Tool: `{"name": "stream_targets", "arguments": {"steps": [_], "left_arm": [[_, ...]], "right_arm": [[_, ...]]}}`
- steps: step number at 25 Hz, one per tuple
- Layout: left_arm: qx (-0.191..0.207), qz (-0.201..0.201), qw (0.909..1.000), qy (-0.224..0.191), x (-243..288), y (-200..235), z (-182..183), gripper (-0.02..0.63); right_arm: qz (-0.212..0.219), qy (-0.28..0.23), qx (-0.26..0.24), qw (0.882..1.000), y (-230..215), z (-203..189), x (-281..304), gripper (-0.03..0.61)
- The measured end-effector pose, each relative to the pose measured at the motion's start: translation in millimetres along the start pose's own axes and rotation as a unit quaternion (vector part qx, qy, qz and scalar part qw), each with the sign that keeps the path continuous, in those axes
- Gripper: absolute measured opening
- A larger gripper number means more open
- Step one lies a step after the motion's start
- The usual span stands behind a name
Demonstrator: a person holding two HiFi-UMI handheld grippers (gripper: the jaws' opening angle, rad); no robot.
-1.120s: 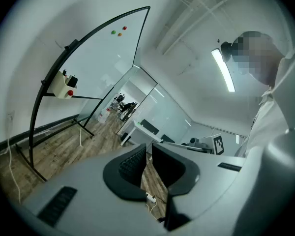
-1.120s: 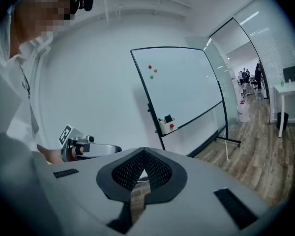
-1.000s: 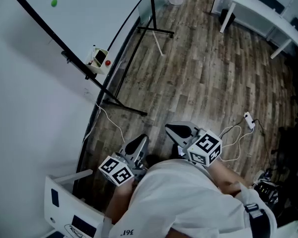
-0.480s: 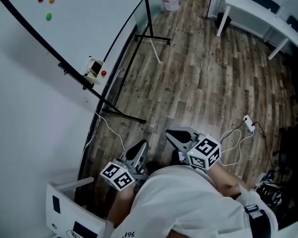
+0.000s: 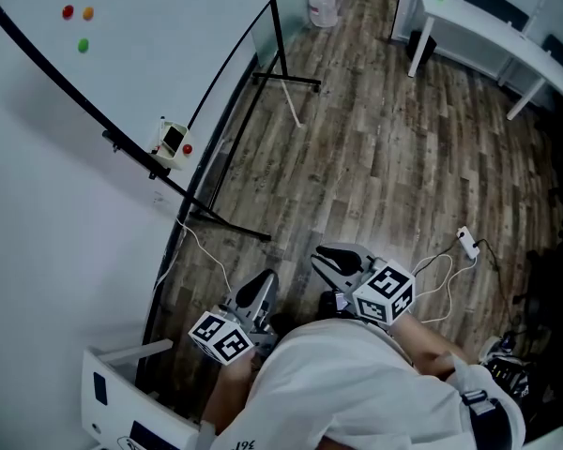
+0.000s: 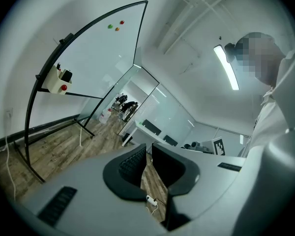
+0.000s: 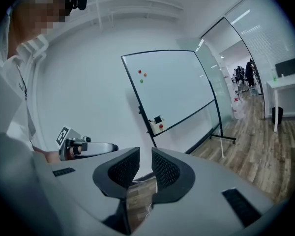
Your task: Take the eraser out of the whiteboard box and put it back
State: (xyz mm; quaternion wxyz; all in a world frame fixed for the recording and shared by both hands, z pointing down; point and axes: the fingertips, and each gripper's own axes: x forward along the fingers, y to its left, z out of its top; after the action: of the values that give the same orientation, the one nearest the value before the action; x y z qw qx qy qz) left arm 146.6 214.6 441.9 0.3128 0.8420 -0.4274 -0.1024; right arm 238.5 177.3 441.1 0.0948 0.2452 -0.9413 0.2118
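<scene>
Presently, the box (image 5: pixel 172 142) is being seen on the whiteboard (image 5: pixel 150 54) rail, at eleven o'clock from both grippers and well apart; the eraser is judged to be inside. The left gripper (image 5: pixel 263 286), clenched and empty, is being held nearer; the right gripper's (image 5: pixel 330 257) jaws have just been opening, nothing between.

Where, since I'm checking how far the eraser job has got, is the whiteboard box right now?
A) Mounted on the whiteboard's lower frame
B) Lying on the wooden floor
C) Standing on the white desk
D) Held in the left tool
A: the whiteboard box sits on the bottom frame of the whiteboard, above the floor.
</scene>
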Motion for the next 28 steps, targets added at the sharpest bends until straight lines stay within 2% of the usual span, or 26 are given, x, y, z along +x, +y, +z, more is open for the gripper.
{"name": "stream_targets", "arguments": {"steps": [9, 17, 28], "left_arm": [[0.004, 0.006, 1.0, -0.007, 29, -11, -7, 0.026], [0.001, 0.03, 0.9995, -0.013, 43, -19, -12, 0.026], [-0.008, 0.044, 0.9988, -0.023, 35, 7, -13, 0.026]], "right_arm": [[0.01, 0.002, 0.0, 1.0, -27, 2, -15, 0.089], [0.017, 0.005, 0.003, 1.0, -49, -3, -26, 0.089], [0.031, 0.023, 0.004, 0.999, -49, -9, -1, 0.089]]}}
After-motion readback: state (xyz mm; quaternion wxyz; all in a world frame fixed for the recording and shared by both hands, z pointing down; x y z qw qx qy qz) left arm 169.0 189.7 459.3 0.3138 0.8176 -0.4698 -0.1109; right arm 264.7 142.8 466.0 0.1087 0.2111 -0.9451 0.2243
